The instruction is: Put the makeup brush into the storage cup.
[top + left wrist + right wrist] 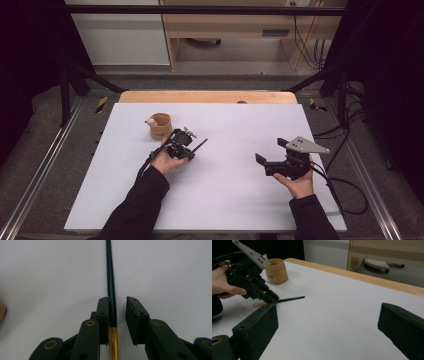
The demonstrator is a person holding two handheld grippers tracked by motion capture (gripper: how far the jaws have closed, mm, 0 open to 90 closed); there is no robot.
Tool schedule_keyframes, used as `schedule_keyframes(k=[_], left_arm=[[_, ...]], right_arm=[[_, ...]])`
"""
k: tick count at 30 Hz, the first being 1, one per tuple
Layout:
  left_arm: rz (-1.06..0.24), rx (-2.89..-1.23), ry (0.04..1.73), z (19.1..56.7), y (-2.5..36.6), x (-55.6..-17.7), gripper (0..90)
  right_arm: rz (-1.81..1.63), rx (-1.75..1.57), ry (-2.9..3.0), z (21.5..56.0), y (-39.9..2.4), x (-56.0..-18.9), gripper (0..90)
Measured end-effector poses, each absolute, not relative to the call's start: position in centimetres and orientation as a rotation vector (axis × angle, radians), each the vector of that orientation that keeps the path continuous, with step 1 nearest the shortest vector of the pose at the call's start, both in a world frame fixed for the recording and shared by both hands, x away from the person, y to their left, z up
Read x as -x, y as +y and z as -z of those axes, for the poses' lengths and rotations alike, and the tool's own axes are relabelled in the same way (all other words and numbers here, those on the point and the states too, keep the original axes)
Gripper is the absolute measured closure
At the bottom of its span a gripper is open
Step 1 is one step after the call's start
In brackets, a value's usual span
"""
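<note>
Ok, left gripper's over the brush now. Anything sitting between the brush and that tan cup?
Nothing visible. The brush lies flat on the white table, its handle between the left gripper's open jaws. The tan cup stands just beyond that hand, with only bare tabletop between. The right gripper is well off to the other side.

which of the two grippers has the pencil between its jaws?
The left gripper, beside the tan fabric cup: the thin dark pencil with a gold end lies between its jaws, against one pad, gap at the other. The right gripper is wide open and empty.
</note>
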State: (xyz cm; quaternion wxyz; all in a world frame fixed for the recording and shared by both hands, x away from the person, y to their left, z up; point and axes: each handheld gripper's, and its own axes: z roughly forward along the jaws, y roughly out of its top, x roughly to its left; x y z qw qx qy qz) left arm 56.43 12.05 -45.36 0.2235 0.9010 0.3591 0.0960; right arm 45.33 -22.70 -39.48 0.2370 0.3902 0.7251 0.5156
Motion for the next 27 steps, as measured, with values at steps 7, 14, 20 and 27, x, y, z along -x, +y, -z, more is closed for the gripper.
schedule_keyframes(k=[7,14,20,27], left_arm=[[-0.269,-2.497,1.003,45.33,11.81,-56.36,78.0],[-0.282,-2.505,0.997,45.33,11.63,-56.21,82.6],[-0.278,-2.501,0.992,45.33,11.74,-56.22,83.1],[-0.279,-2.492,0.977,45.17,11.63,-55.83,83.2]], right_arm=[[-1.412,-1.074,1.991,39.55,-22.61,-45.37,3.4],[-1.414,-1.074,1.992,39.61,-22.55,-45.43,3.5],[-1.417,-1.077,1.992,39.61,-22.53,-45.44,3.5],[-1.419,-1.075,1.990,39.49,-22.65,-45.35,3.6]])
